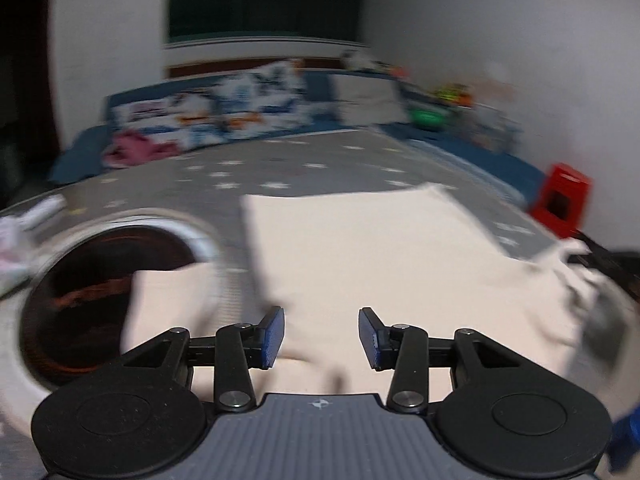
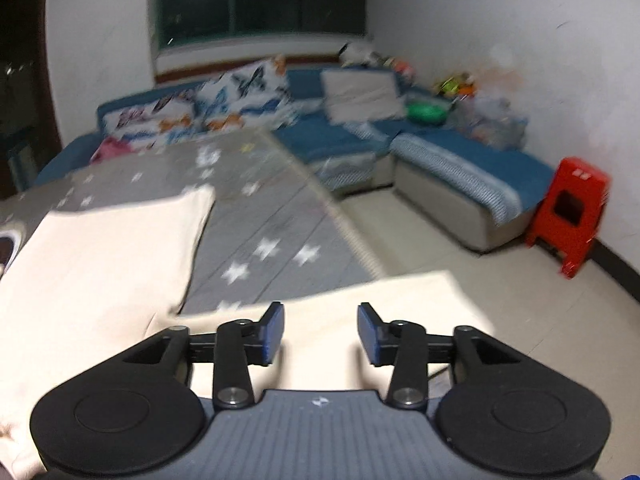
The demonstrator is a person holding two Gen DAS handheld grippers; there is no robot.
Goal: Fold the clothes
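Observation:
A cream garment (image 1: 360,248) lies spread on a grey star-patterned mat (image 1: 248,168). My left gripper (image 1: 321,338) is open and empty, hovering over the garment's near part. In the right wrist view the garment's body (image 2: 100,264) lies to the left and a sleeve-like flap (image 2: 384,300) reaches right onto the tiled floor. My right gripper (image 2: 320,334) is open and empty, just above that flap. Both views are blurred by motion.
A white round basket (image 1: 108,280) with dark contents stands left of the garment. A blue corner sofa (image 2: 440,152) with patterned cushions (image 2: 224,100) lines the back and right. A red plastic stool (image 2: 568,212) stands by the right wall.

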